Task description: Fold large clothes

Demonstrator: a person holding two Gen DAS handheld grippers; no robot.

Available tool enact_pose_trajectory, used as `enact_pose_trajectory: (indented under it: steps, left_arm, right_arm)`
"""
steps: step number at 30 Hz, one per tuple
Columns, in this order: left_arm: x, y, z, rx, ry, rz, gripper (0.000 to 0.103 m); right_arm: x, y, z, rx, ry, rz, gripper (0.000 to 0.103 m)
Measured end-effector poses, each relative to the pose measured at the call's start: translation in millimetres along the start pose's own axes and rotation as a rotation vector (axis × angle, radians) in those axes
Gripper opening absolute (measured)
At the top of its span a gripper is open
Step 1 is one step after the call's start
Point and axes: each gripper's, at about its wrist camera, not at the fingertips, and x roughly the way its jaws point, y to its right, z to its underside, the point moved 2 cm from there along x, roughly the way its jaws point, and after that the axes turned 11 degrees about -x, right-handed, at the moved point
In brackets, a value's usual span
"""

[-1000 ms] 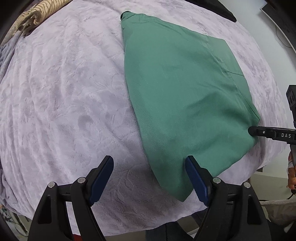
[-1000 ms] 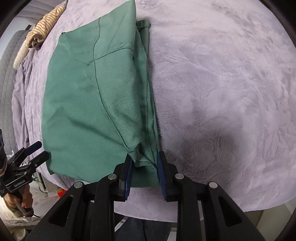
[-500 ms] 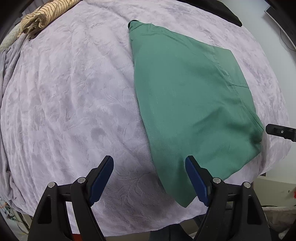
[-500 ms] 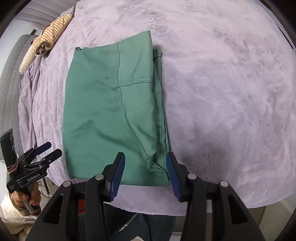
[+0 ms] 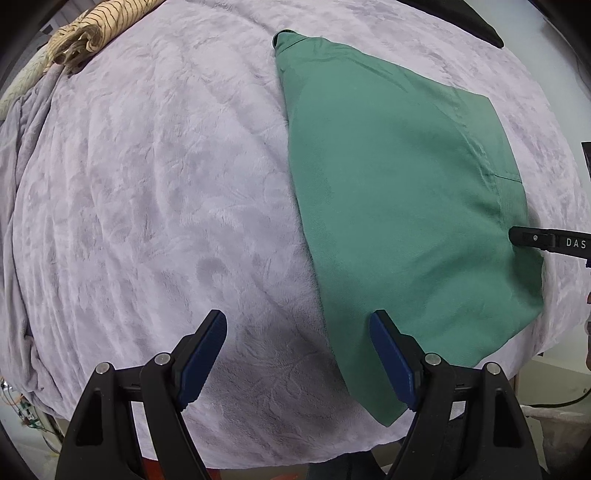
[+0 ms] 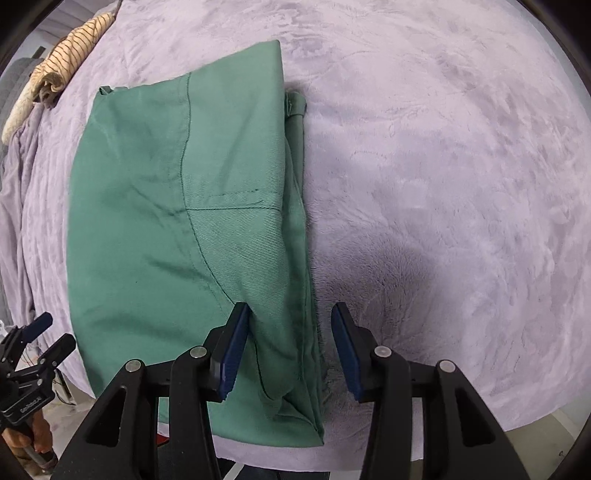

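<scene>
Lavender plush blanket [image 5: 155, 206] covers the whole bed, and past its near edge we only get slivers of floor and some cables. Our folded green garment [image 6: 192, 236] lies flat on it; hard to tell what kind of clothing it is, just seams and a narrow strip poking out along one side. A striped beige cloth [image 5: 92, 27] sits bunched at the far corner, partly cut off. Our left gripper [image 5: 297, 354] hangs wide open over the blanket with nothing in it. The right gripper [image 6: 288, 347] has its jaws about half open, just been opening, straddling the garment's near corner without pressing it.
</scene>
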Motion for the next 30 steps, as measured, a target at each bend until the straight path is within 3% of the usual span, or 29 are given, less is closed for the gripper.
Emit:
enact_pose_trajectory:
  steps: [4, 5, 6, 7, 23, 30]
  left_arm:
    - [5, 0, 1, -0.013, -0.011, 0.01, 0.083]
    - [6, 0, 2, -0.016, -0.016, 0.011, 0.088]
    - [7, 1, 2, -0.019, -0.019, 0.009, 0.1]
    - [7, 1, 2, -0.022, -0.013, 0.011, 0.101]
    - [22, 7, 10, -0.053, -0.083, 0.02, 0.101]
    - [37, -5, 14, -0.076, -0.103, 0.024, 0.101]
  right_arm:
    - [12, 3, -3, -0.009, -0.012, 0.014, 0.051]
    - [14, 3, -4, -0.009, -0.017, 0.016, 0.052]
    - [15, 3, -4, -0.008, -0.019, 0.017, 0.052]
    - [15, 3, -4, -0.007, -0.02, 0.017, 0.052]
    - [-4, 15, 5, 0.011, -0.006, -0.024, 0.056]
    - [-15, 10, 26, 0.0, -0.008, -0.01, 0.061]
